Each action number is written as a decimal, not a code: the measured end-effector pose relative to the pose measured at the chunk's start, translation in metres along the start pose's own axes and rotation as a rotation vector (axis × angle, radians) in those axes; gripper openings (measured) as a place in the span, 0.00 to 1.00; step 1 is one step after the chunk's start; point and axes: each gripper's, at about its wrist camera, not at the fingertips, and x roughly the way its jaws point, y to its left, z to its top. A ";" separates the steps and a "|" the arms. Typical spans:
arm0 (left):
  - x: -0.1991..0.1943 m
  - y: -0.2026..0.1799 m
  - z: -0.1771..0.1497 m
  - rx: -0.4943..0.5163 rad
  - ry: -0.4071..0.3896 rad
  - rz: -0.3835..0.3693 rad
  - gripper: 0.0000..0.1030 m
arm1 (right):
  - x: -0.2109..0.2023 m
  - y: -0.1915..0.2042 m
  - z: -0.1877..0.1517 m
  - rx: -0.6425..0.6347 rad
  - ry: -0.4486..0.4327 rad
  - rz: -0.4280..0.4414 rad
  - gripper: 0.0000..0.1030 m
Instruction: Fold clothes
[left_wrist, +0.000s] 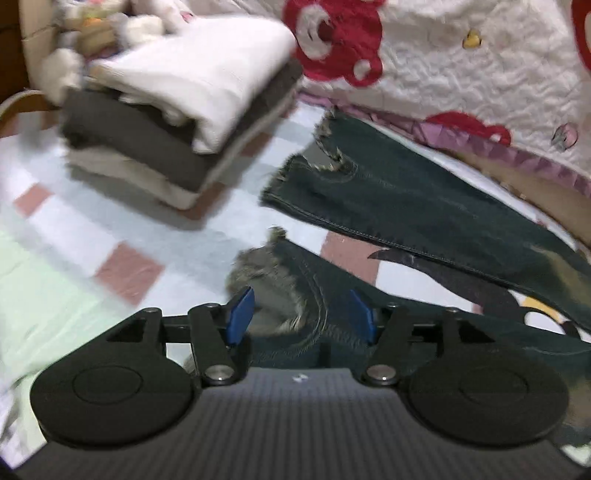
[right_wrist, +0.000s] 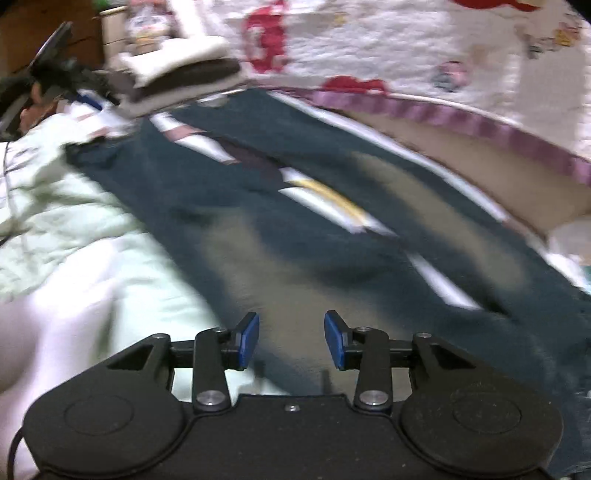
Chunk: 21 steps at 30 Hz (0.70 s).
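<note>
Plainly, the dark jeans (left_wrist: 424, 206) lie spread along the bed (left_wrist: 74, 236), legs apart, frayed hems nearest the left tongs (left_wrist: 301, 314). Those tongs stand spread with one hem between the blue pads, seemingly placed to catch that leg's end for a fold. Ahead and to their left sits a stack of folded clothes (left_wrist: 177, 122). Only the right wrist view shows the faded thigh cloth just ahead of the right tongs (right_wrist: 291, 339), also spread, empty, and the patterned quilt (right_wrist: 406, 55) beyond.
</note>
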 end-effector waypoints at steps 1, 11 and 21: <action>0.005 -0.001 0.000 0.003 -0.002 -0.006 0.54 | 0.001 -0.007 0.002 0.003 -0.018 -0.011 0.41; 0.058 -0.012 0.004 0.036 -0.021 -0.069 0.59 | 0.062 -0.045 0.027 -0.136 0.019 -0.151 0.43; 0.080 -0.018 0.007 0.026 0.059 -0.062 0.64 | 0.113 -0.024 0.058 -0.113 0.009 0.055 0.30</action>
